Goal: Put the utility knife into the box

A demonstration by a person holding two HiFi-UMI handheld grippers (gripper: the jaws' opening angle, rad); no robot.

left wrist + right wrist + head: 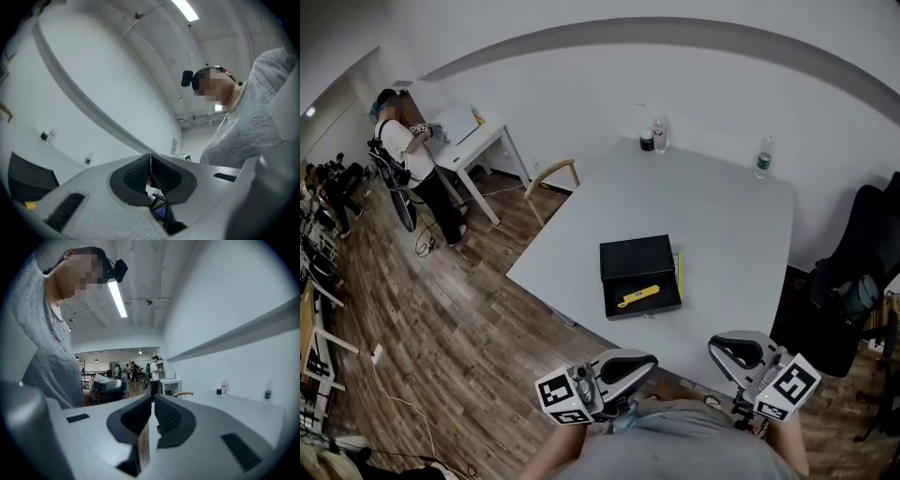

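An open black box (636,258) lies in the middle of the grey table (722,216), its lid standing up at the back. A yellow utility knife (637,296) lies inside its tray. Both grippers hang off the table's near edge, close to my body, tips turned toward each other. My left gripper (649,362) is shut with nothing in it; in the left gripper view its jaws (150,155) meet in a thin line, and the box (28,176) shows at far left. My right gripper (714,346) is shut and empty too (153,397).
A thin yellow strip (679,272) lies beside the box's right side. A bottle (659,134), a dark jar (647,142) and another bottle (763,157) stand at the table's far edge. A wooden chair (551,176) is at the left corner, a black office chair (853,281) at right. A person (408,155) stands by a white desk (473,141).
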